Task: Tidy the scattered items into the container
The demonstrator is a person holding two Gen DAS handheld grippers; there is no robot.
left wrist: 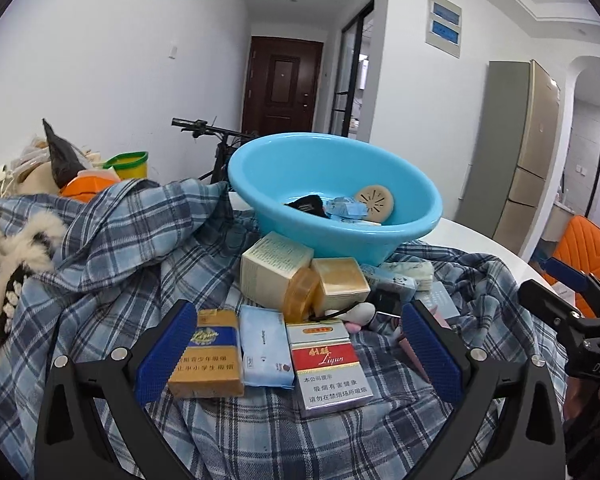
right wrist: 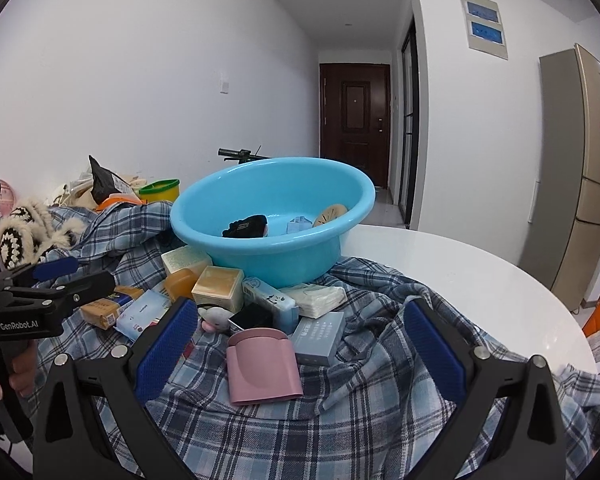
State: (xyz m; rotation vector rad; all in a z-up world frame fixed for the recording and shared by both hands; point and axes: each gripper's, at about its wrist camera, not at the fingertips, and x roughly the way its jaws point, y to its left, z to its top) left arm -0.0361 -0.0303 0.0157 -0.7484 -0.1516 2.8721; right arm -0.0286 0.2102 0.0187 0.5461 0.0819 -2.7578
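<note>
Nearest your left gripper point(left wrist: 296, 356), jaws spread and empty, lie three packs point(left wrist: 328, 364) on the plaid cloth point(left wrist: 112, 264). Your right gripper point(right wrist: 300, 356), likewise spread and empty, frames a pink case point(right wrist: 262, 364). The basin point(left wrist: 332, 196) beyond holds only a few items; most boxes point(right wrist: 218, 286) just before it remain to move.
</note>
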